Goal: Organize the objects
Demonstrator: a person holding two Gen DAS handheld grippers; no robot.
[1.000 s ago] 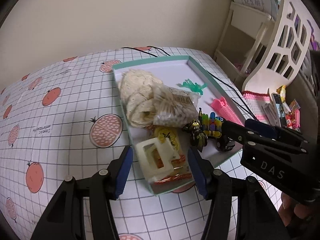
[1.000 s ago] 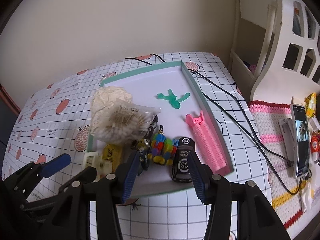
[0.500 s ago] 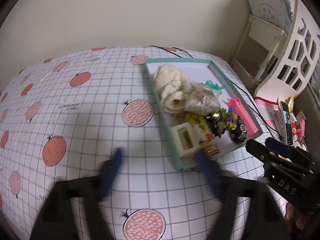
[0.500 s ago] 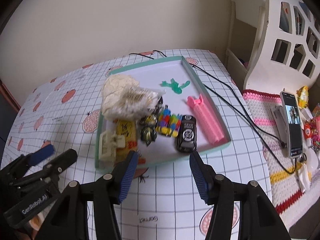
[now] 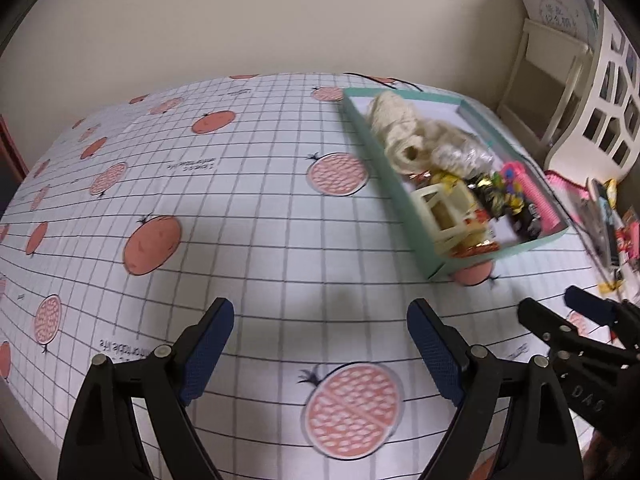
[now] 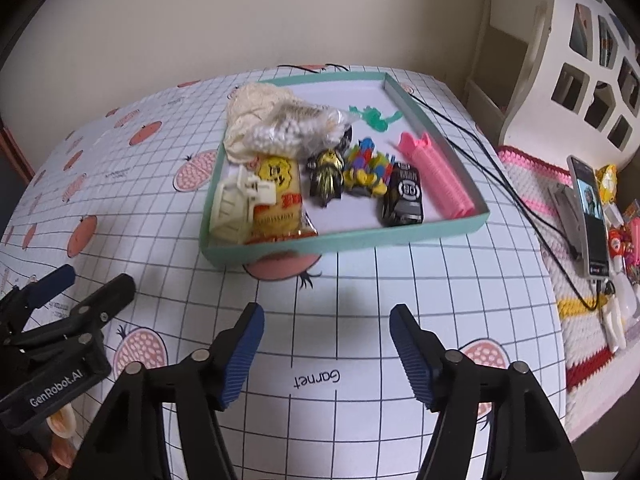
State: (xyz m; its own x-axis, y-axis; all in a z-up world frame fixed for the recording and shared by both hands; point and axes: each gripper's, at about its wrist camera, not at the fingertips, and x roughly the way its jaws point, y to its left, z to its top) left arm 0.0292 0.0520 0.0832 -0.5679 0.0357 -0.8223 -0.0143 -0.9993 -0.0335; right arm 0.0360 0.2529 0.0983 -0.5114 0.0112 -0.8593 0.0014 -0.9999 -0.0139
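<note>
Clutter sat gathered inside the teal tray (image 6: pixel 344 240), which lay in the upper middle of my right view and at the upper right of my left view. Along its near wall I saw a cream plastic clip (image 6: pixel 240 204) beside a yellow snack packet (image 6: pixel 278 200); further right stood a dark toy car (image 6: pixel 404 200) and a pink hair roller (image 6: pixel 438 174) against the right wall. A bag of white beads (image 6: pixel 288 128) leaned on a cream knitted bundle (image 6: pixel 248 120) toward the back. With everything inside the rim, I judged the sorting nearly or fully finished.

My right gripper (image 6: pixel 326 344) hung below the tray, jaws spread and holding nothing. My left gripper (image 5: pixel 320 344) was likewise spread and empty, low in its frame over bare cloth.

The gridded tablecloth (image 5: pixel 240 240) lay open across the whole left side, giving plenty of free room. To the right, a black cable (image 6: pixel 500 176) and a phone (image 6: pixel 588 216) crowded the table's edge, so I thought that side riskier.
</note>
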